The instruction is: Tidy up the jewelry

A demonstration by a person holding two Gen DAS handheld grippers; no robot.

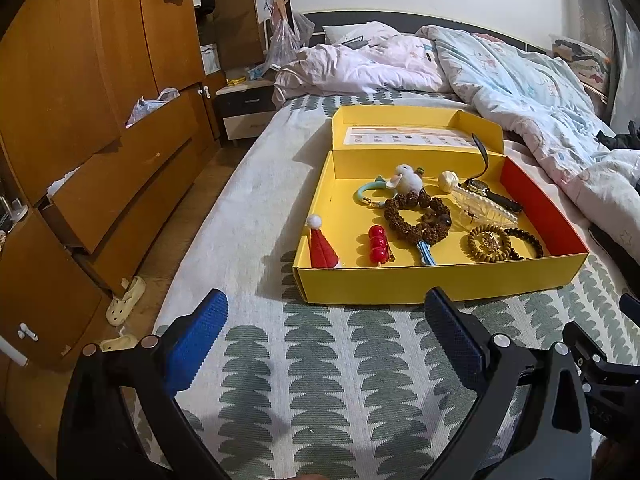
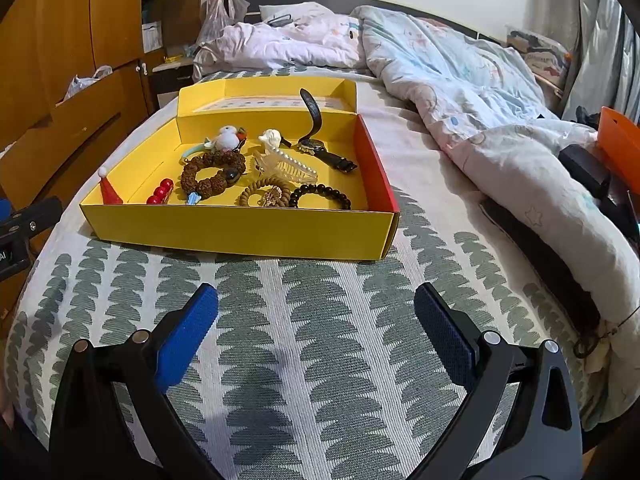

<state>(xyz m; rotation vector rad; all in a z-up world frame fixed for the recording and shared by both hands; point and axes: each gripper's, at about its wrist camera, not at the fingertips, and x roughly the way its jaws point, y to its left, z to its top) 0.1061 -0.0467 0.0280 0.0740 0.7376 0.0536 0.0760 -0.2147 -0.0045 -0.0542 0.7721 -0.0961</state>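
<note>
Left tool [image 1: 326,310] spread wide, holding nothing, above bed [image 1: 312,380]. Right tool [image 2: 316,304] likewise spread, empty. Yellow box [image 2: 240,228] just ahead, untouched.

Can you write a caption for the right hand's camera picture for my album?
Open right gripper hovers over the patterned bed cover, facing a yellow box of bracelets, clips and a watch.
</note>
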